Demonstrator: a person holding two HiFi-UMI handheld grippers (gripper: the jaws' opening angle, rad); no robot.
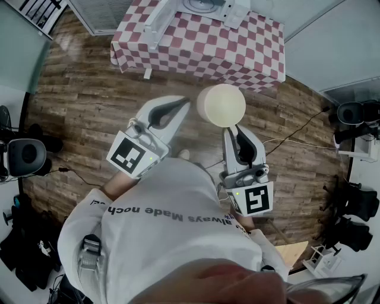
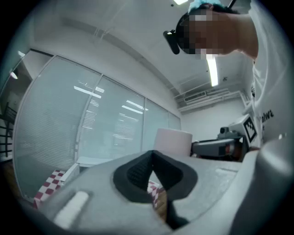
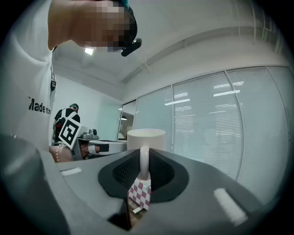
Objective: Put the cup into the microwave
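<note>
Right tongs (image 1: 230,127): pinched on handle of cup (image 1: 221,105), cup just past the tips, handle largely buried between pads. Left tongs (image 1: 183,104): pressed together, empty, just beside cup. Microwave (image 1: 205,7): well beyond both tongs, on checkered table (image 1: 202,47), cut off by top edge.

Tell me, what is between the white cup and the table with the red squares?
Just brown wooden floor, seen in the head view. The round cream-white cup, held by the right claw, hangs short of the red-and-white checkered table.
</note>
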